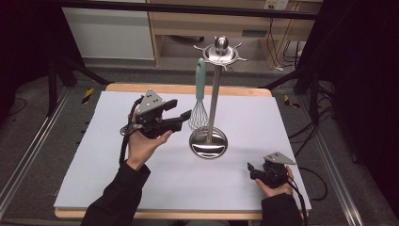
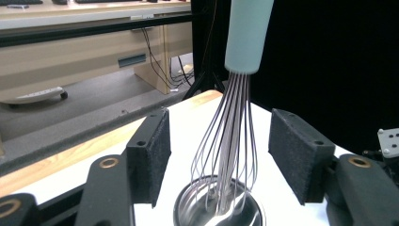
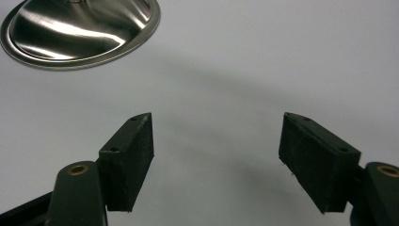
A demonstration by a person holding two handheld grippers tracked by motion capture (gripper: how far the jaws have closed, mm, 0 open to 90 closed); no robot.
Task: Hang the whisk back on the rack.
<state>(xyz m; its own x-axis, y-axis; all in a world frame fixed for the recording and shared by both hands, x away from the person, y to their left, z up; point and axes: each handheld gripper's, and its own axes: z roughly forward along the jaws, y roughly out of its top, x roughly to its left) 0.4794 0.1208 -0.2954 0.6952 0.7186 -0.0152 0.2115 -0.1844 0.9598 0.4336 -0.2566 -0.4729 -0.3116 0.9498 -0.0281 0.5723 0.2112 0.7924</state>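
The whisk (image 1: 199, 96) is seen hung by its teal handle from the utensil stand (image 1: 214, 80). The left gripper (image 1: 181, 117) stands released beside its wires; withdrawal should be made straight back, so the wires are not snagged. The right gripper (image 1: 251, 170) rests unclenched and empty on the table (image 1: 117, 155).
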